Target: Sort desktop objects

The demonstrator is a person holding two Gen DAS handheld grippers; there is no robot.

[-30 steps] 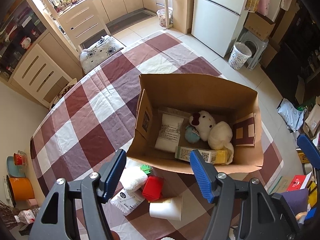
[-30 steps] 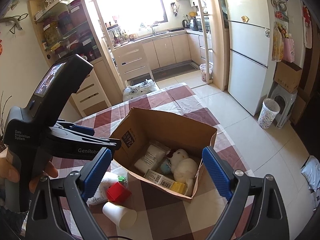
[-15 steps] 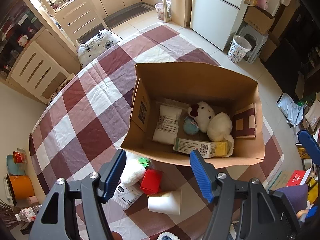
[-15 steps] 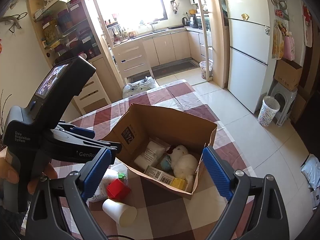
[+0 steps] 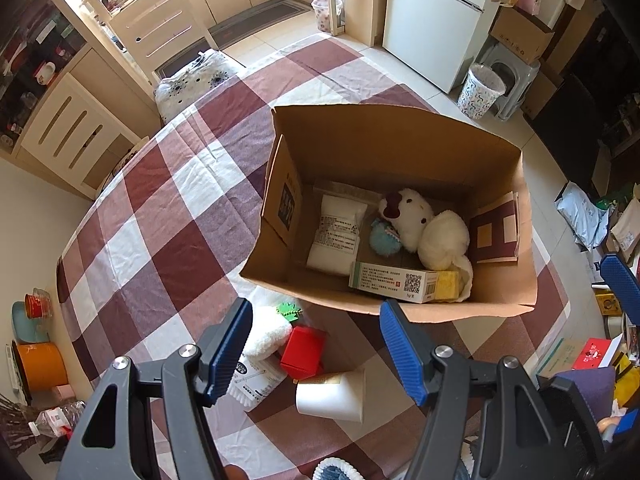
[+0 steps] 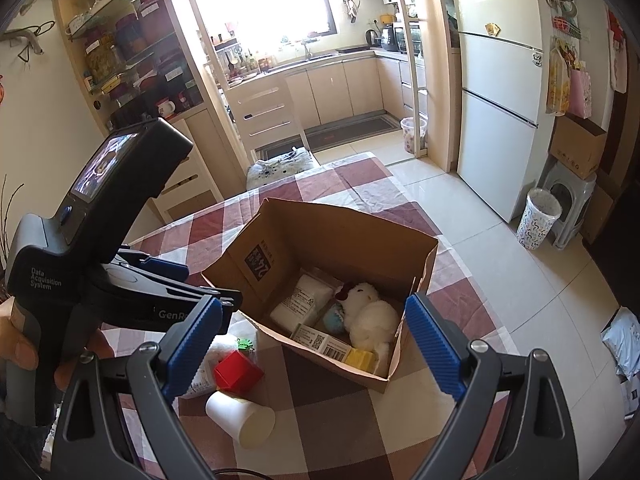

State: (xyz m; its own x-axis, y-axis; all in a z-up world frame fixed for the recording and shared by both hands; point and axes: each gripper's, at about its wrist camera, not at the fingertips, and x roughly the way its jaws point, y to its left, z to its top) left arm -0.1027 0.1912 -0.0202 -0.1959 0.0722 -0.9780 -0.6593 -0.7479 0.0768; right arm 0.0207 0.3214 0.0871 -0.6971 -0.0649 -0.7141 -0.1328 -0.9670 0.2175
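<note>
Everything is placed here against the cardboard box, which stands open-topped on the checked tablecloth of the table. Left of the box the cloth runs bare to the table's rounded edge, giving the widest room to move. Just off the box's near-left corner lies a tight cluster: a white fluffy item over a labelled white packet, a small green piece almost touching the box wall, a red cube, and a white paper cup tipped on its side nearest the camera. The left tongs hang spread wide above this cluster, gripping nothing. Inside the box, left to right: a white pouch, a teal fuzzy ball, a white plush toy and a printed carton along the near wall. The right tongs also stand wide and empty, over the box's near wall. Right of the box only a narrow strip of cloth separates it from the table edge, then tiled floor, a patterned bin and the white fridge.
</note>
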